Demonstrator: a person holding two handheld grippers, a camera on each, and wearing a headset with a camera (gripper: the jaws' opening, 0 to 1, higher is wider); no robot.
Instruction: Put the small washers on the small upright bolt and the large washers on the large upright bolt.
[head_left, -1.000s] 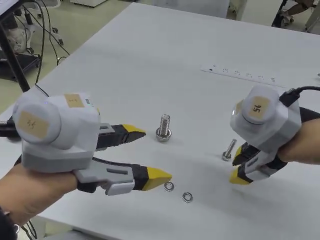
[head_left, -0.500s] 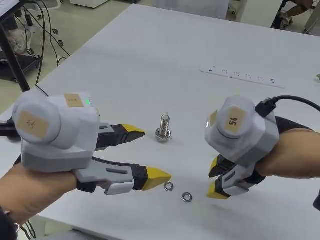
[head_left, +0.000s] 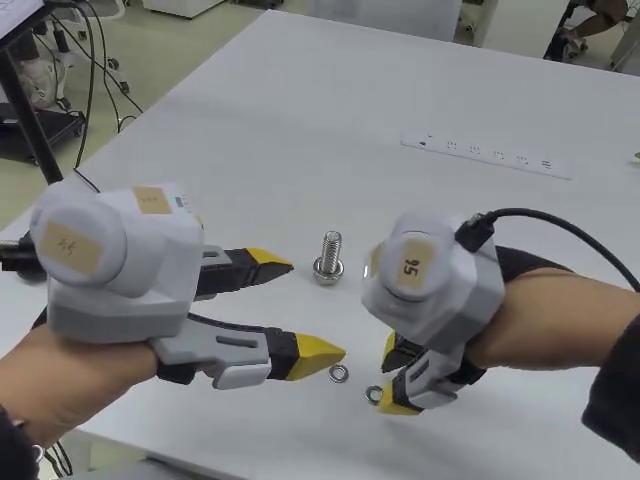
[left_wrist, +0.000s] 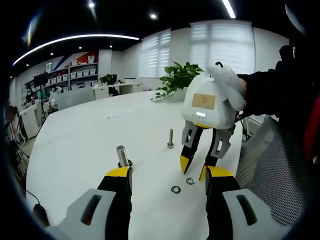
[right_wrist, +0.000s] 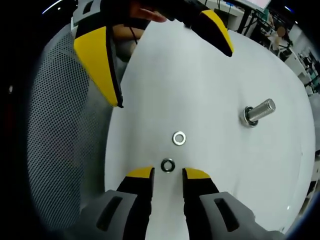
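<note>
Two loose washers lie near the table's front edge: one (head_left: 339, 373) (right_wrist: 179, 138) by my left gripper's lower tip, the other (head_left: 374, 394) (right_wrist: 167, 164) just ahead of my right gripper's tips. My right gripper (head_left: 392, 379) (right_wrist: 167, 173) points down over that washer, jaws open by a narrow gap and holding nothing. My left gripper (head_left: 297, 310) (left_wrist: 169, 175) hovers wide open and holds nothing. The large bolt (head_left: 329, 258) (right_wrist: 258, 112) stands upright with washers at its base. The small bolt (left_wrist: 170, 138) stands beyond it.
A white power strip (head_left: 487, 155) lies at the far right of the white table (head_left: 300, 120). The table's front edge runs just below the washers. Left of the table are cables and a black stand (head_left: 30, 110) on the floor.
My right gripper has moved left and toward me, from beside the small bolt down to the nearer washer, and now hides the small bolt in the head view. My left gripper has stayed put.
</note>
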